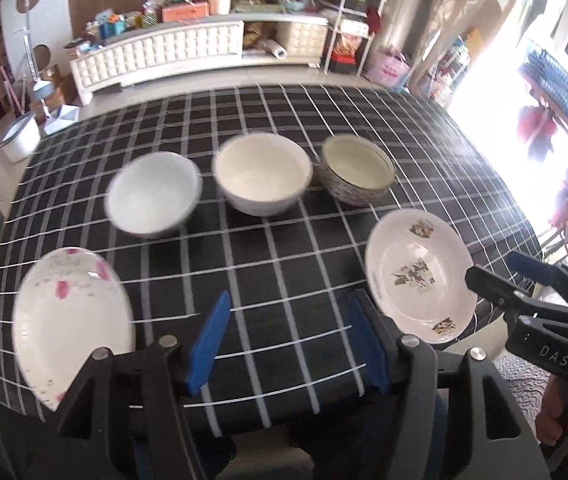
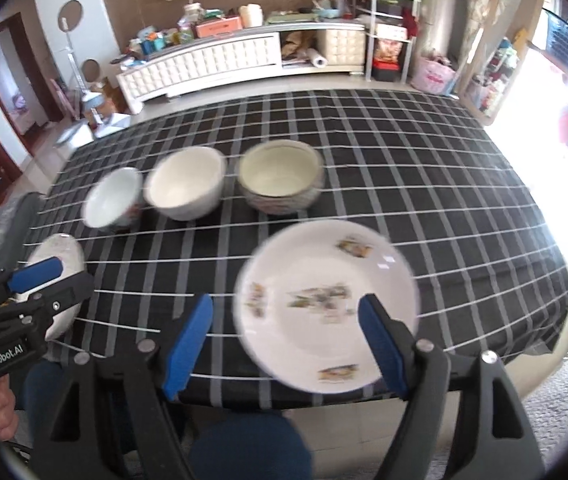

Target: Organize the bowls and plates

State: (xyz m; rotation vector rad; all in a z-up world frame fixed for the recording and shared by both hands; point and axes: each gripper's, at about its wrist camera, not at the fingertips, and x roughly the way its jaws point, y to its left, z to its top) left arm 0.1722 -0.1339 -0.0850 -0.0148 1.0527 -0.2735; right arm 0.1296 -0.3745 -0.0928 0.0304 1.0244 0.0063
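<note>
Three bowls stand in a row on the black checked tablecloth (image 1: pixel 284 264): a pale blue bowl (image 1: pixel 151 196) at left, a white bowl (image 1: pixel 261 178) in the middle, a patterned bowl (image 1: pixel 358 168) at right. A pink-flowered plate (image 1: pixel 71 324) lies at the near left, a bird-patterned plate (image 1: pixel 420 270) at the near right. My left gripper (image 1: pixel 288 340) is open and empty above the cloth between the plates. My right gripper (image 2: pixel 284 344) is open and empty above the bird-patterned plate (image 2: pixel 324 304); its right finger overlaps that plate's near right side. The bowls (image 2: pixel 185 188) lie beyond.
The table's near edge (image 2: pixel 324 396) is just under the grippers, with my knees below. A white cabinet (image 1: pixel 155 56) with clutter and a metal shelf (image 1: pixel 348 20) stand behind the table. A bright window is at right.
</note>
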